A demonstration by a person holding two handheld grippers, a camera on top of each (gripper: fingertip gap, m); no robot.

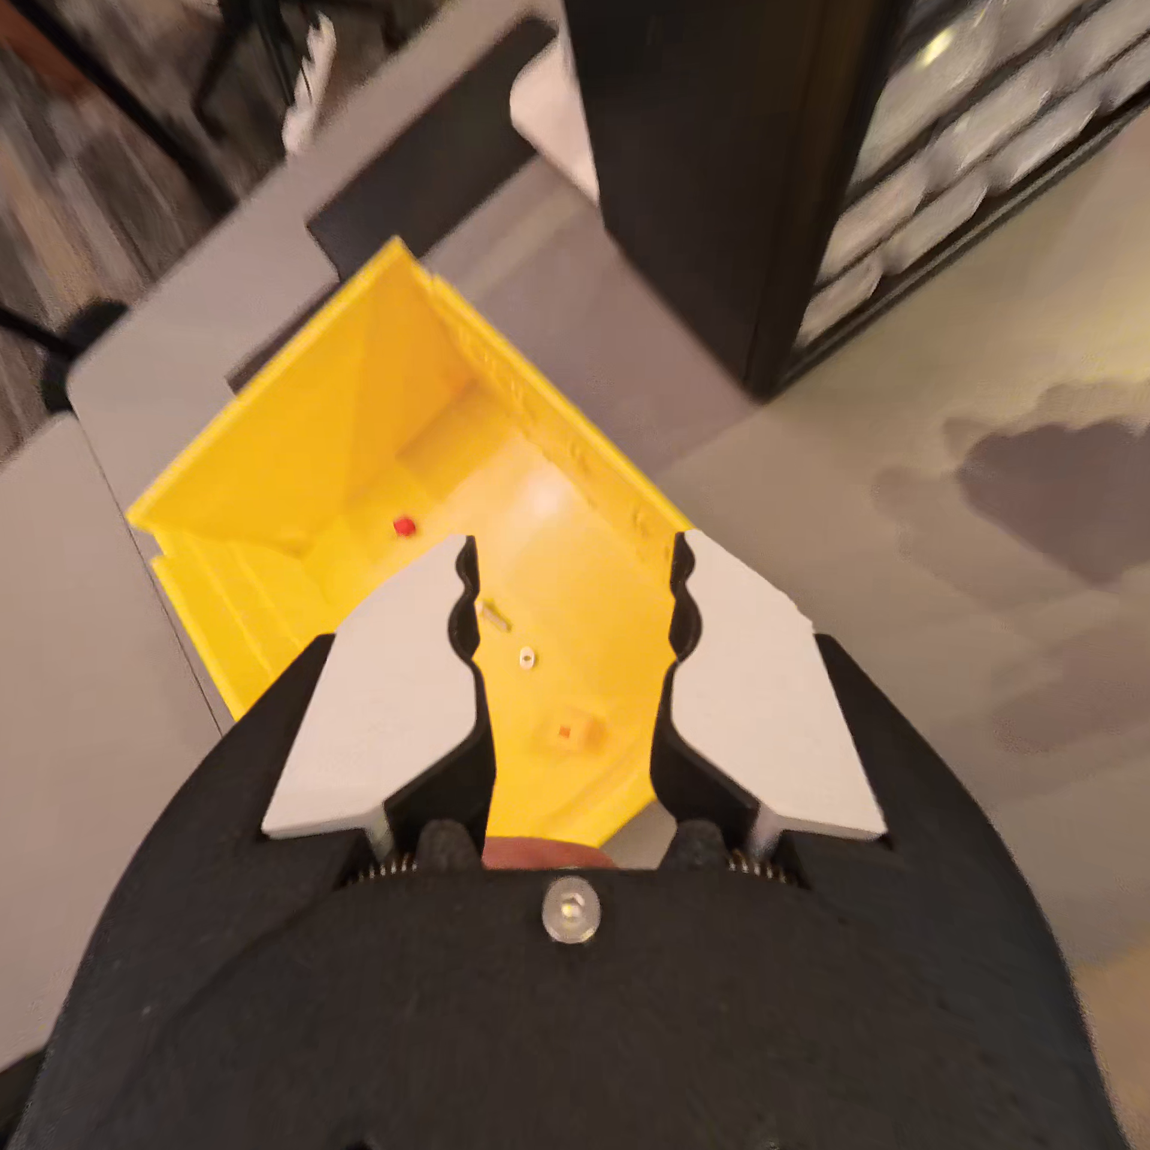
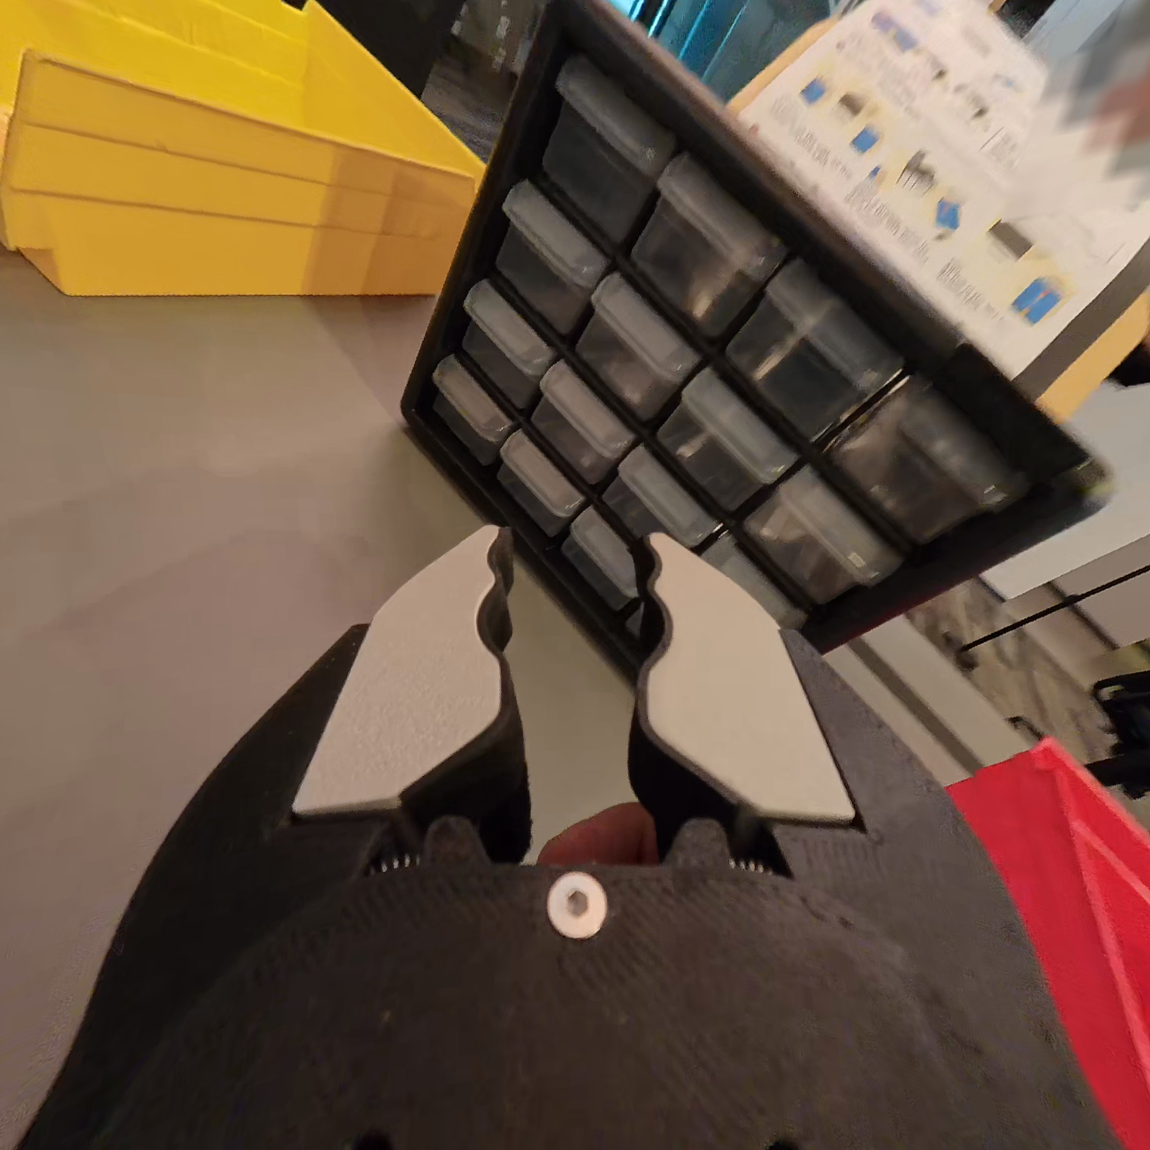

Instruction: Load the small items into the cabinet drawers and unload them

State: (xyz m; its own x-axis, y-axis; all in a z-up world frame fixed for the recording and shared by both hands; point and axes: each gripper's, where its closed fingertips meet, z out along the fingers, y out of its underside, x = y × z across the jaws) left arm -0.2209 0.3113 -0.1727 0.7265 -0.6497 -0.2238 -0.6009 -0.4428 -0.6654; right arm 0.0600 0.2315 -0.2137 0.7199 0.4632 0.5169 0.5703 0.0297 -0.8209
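Note:
In the left wrist view my left gripper (image 1: 572, 560) is open and empty, held above a yellow bin (image 1: 299, 448). On the bin floor lie a small red piece (image 1: 404, 526), a pale screw-like piece (image 1: 496, 616), a small white ring (image 1: 528, 658) and a yellow block with an orange spot (image 1: 569, 731). The black drawer cabinet (image 1: 697, 205) stands behind the bin. In the right wrist view my right gripper (image 2: 575, 551) is open and empty, close in front of the cabinet's (image 2: 703, 373) lowest row of clear drawers (image 2: 600, 560). All drawers look pushed in.
The grey table (image 2: 186, 467) carries everything. The yellow bin (image 2: 218, 180) shows at the upper left of the right wrist view. A red bin (image 2: 1070, 871) sits at the lower right. A printed cardboard box (image 2: 933, 168) stands behind the cabinet. A dark slab (image 1: 429, 162) lies past the yellow bin. The tips of one gripper are about 30 cm away from the tips of the other. My right tips are about 40 cm from the pale screw-like piece (image 1: 496, 616), my left tips only 20 cm.

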